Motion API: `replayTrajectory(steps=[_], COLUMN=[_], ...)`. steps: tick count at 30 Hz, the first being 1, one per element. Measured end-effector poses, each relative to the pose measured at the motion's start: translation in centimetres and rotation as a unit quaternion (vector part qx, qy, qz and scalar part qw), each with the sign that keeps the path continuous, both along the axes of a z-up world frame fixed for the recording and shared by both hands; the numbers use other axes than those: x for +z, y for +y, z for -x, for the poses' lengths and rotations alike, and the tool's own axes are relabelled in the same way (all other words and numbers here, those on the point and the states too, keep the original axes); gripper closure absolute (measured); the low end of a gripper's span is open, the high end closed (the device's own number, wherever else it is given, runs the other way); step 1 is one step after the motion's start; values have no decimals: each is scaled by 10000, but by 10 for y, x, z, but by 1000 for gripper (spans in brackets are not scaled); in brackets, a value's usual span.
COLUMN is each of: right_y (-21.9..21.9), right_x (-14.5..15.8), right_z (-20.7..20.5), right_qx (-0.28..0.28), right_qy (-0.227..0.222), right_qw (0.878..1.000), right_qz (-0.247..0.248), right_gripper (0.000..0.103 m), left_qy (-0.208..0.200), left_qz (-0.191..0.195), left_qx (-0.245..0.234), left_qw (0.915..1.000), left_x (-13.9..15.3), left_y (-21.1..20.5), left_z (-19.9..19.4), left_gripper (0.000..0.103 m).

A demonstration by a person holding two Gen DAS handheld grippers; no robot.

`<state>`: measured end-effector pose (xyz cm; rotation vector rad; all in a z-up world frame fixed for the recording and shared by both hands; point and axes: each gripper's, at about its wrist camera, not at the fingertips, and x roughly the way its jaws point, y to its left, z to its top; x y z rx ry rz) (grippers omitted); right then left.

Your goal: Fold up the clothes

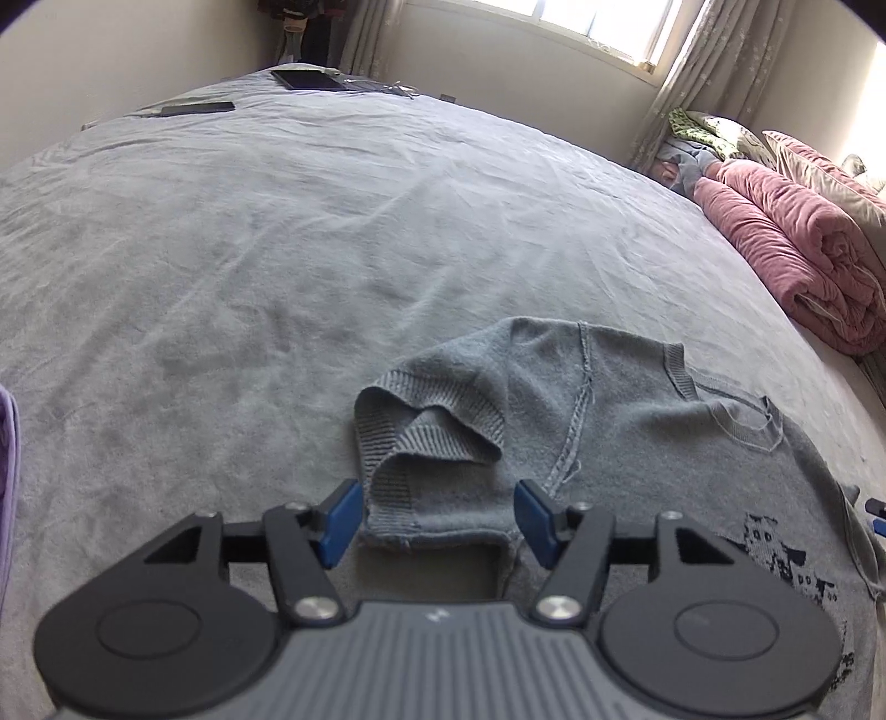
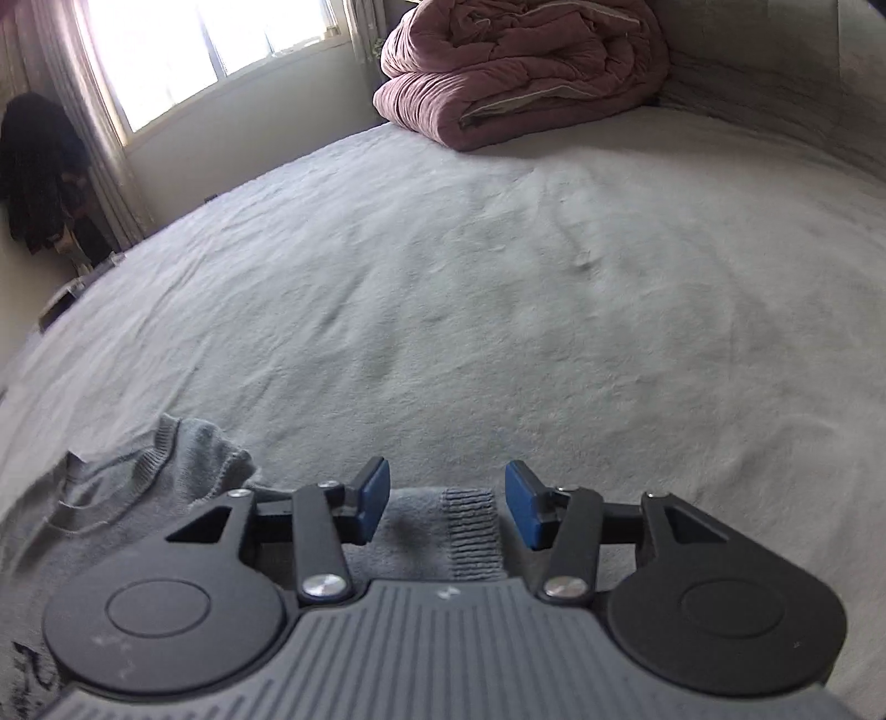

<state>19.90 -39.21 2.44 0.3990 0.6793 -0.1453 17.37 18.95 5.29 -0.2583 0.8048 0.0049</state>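
A grey knit sweater (image 1: 609,421) lies inside out on the grey bed sheet (image 1: 277,249), with a black pattern near its lower right. One sleeve is folded over the body, its ribbed cuff (image 1: 432,443) just ahead of my left gripper (image 1: 437,518). That gripper stands open, blue pads either side of the sleeve's edge without pressing it. In the right wrist view the sweater (image 2: 144,482) shows its neckline at lower left. A ribbed cuff (image 2: 470,531) lies between the spread pads of my right gripper (image 2: 446,507), which is open and grips nothing.
A rolled pink quilt (image 1: 797,243) (image 2: 520,72) lies at the bed's far side by the curtains and window (image 2: 210,44). Dark flat devices (image 1: 310,77) lie on the far corner of the bed. A purple item (image 1: 8,471) shows at the left edge.
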Motion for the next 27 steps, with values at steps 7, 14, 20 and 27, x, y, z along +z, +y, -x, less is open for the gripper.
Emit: replayTrajectory(steps=[7,14,20,27], right_y=[12,30,21,31], right_x=[-8,6,16,-17], right_z=[-3,7,6,-9], right_qx=[61,-70,-605,-602], right_qy=[240,-191,-125,456], right_qw=[9982,9859,9672,9613], right_qz=[551,1664,2464,2649], right_gripper=[56,97,97,94], left_qy=[43,-59,-78,-175], left_qz=[-60,-260,-240,-208], left_qx=[59,178,261,248], left_qw=[10000,9995,9993,9993], left_x=[-5,-3,-3,-2], left_y=[4,6,9,8], left_z=[-2,-1,-3,-4], left_gripper=[40,40,40,40])
